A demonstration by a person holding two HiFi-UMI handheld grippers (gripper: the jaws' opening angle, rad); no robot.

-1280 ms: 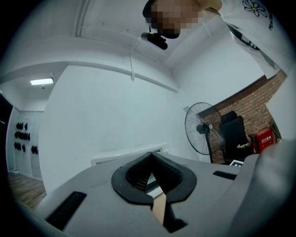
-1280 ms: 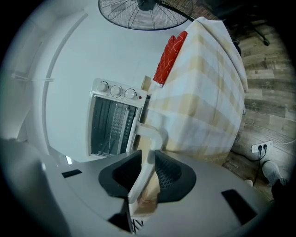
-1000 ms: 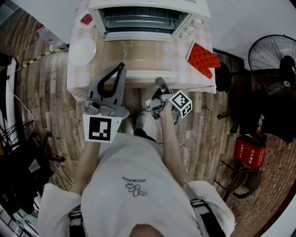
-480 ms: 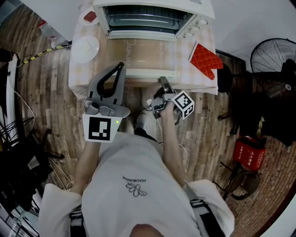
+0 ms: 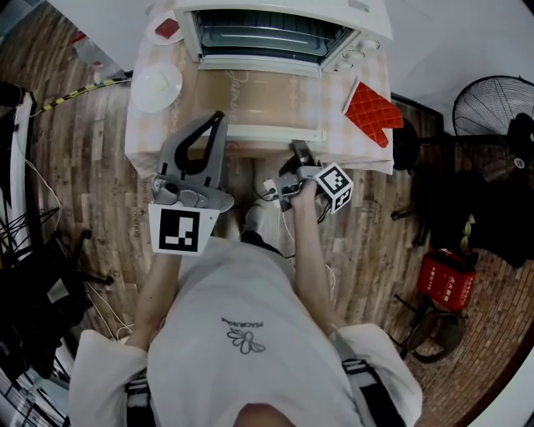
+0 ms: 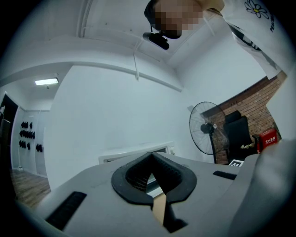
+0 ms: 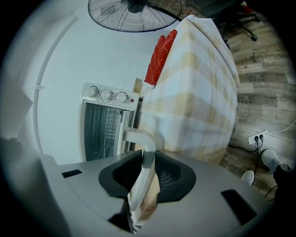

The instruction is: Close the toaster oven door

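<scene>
Oven door (image 5: 267, 93) lies folded flat over the counter (image 5: 140, 133), with the oven (image 5: 284, 10) behind. My right gripper (image 5: 298, 153) clamps the door handle (image 7: 138, 137) near its right end, ready, I judge, to swing it up. Left gripper (image 5: 219, 119) is closed and empty, parked alongside.

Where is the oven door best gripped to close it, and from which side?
Grip the white bar handle on the free front edge of the door, coming from the front. The door lies flat open, hinged at the oven, so that edge probably gives the most leverage for lifting. The right gripper is already clamped near the handle's right end.
</scene>
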